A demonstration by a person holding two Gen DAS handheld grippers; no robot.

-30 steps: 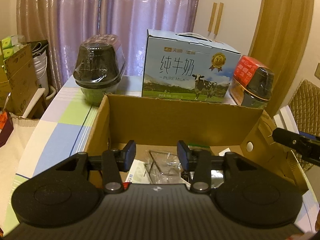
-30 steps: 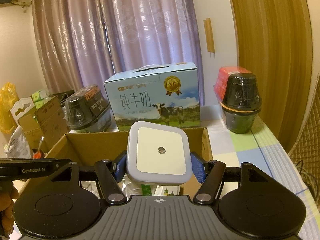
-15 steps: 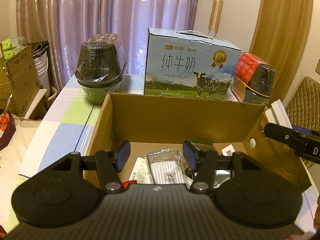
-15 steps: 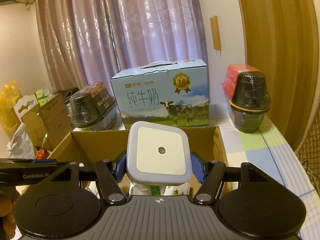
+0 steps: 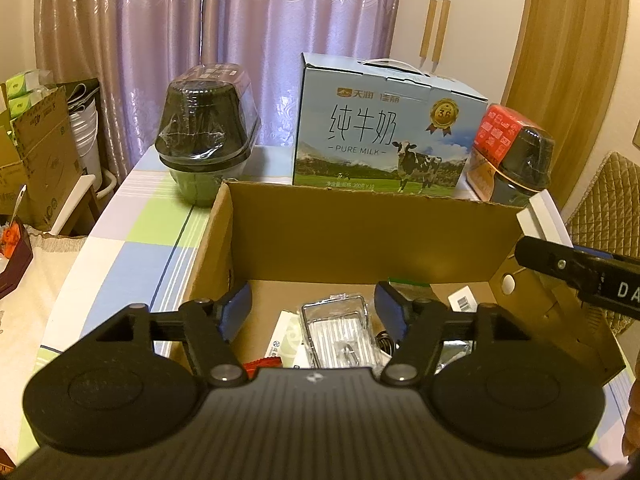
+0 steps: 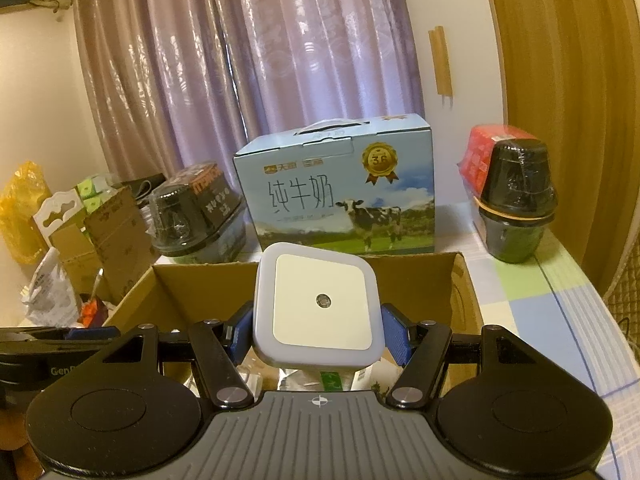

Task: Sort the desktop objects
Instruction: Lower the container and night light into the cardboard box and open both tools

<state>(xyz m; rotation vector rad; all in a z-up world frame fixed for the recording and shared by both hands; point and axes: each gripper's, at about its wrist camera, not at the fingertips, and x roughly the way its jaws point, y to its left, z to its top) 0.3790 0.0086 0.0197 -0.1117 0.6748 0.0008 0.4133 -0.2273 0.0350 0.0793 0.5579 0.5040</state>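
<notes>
The right gripper (image 6: 317, 334) clamped a white night light (image 6: 318, 306) above the cardboard box (image 5: 360, 236), which held a clear plastic case (image 5: 340, 330) and packets; the left gripper (image 5: 312, 306) hung spread, empty.

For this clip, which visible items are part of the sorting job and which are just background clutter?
Part of the job:
- night light, clamped in the right gripper
- cardboard box with small items inside
- left gripper, open above it

Just lying about:
- milk carton
- wrapped bowl packs
- curtain
</notes>
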